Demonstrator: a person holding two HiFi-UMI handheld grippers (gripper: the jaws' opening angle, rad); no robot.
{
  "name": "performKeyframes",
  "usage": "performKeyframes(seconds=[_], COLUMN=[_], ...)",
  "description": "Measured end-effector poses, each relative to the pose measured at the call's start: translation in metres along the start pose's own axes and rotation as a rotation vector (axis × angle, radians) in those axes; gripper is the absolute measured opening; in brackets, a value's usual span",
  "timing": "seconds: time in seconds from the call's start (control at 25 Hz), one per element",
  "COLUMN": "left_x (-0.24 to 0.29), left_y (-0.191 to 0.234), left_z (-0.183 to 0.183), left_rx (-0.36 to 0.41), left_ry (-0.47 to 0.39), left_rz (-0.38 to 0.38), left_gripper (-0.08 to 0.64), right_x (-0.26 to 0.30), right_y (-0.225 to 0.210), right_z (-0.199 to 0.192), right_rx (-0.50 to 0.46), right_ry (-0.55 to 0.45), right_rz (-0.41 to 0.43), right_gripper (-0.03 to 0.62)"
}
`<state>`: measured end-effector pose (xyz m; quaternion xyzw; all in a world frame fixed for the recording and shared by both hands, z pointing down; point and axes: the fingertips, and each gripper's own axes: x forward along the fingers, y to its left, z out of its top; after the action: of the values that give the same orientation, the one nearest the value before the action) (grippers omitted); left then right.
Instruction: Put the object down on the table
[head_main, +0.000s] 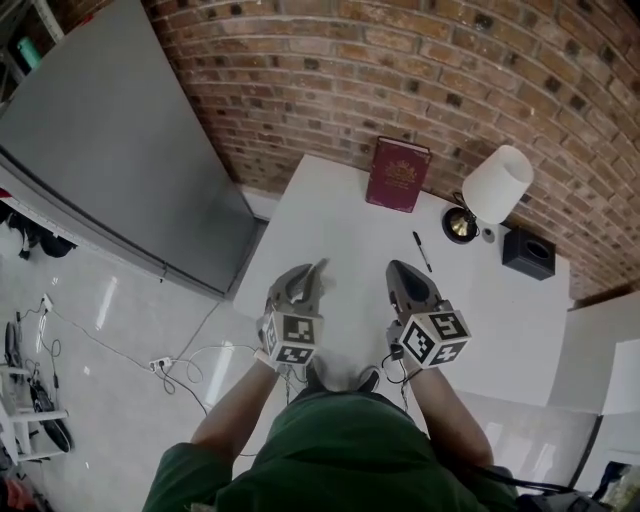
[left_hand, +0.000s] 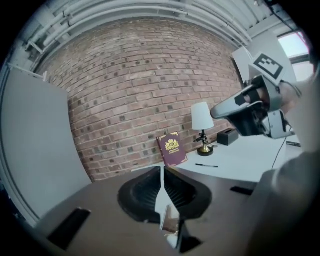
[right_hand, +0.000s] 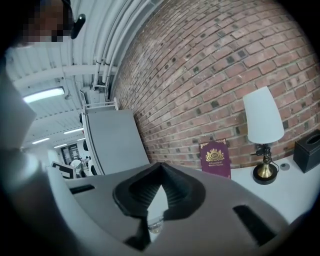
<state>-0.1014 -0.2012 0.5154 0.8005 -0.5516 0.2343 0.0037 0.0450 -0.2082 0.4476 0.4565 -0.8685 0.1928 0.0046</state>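
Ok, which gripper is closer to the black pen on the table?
Right. The right gripper hovers just short of the pen, slightly to its left; the left gripper is farther left, beyond the right one.

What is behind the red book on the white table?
The brick wall stands behind the red book, which leans against it. The bricks directly behind its cover are hidden.
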Motion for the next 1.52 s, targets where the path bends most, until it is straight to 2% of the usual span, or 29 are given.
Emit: performKeyframes(seconds=[0.36,0.88,1.28,1.52], left_x=[-0.008,-0.008,-0.002,0.003], left_y=[0.014,0.019,0.018,0.02], left_z=[0.076,0.14,0.149,0.146], left_rx=[-0.135,-0.247,-0.261,-0.258], left_ry=[-0.182,-0.29,-0.308,-0.297], left_rz=[-0.049,-0.119,-0.135,-0.128], left_gripper=[0.02,0.018,0.02,0.02], right_x=[0.008,0.011,0.013,0.014], right_y=[0.006,0.006,0.006,0.01], right_z=[0.039,0.089,0.1,0.105], right_rx=[-0.028,-0.077,-0.094,-0.146], right_ry=[-0.064,-0.145,-0.169,-0.195], right_rz=[0.021,0.028,0.034,0.036], right_gripper=[0.002,0.002,0.003,0.003])
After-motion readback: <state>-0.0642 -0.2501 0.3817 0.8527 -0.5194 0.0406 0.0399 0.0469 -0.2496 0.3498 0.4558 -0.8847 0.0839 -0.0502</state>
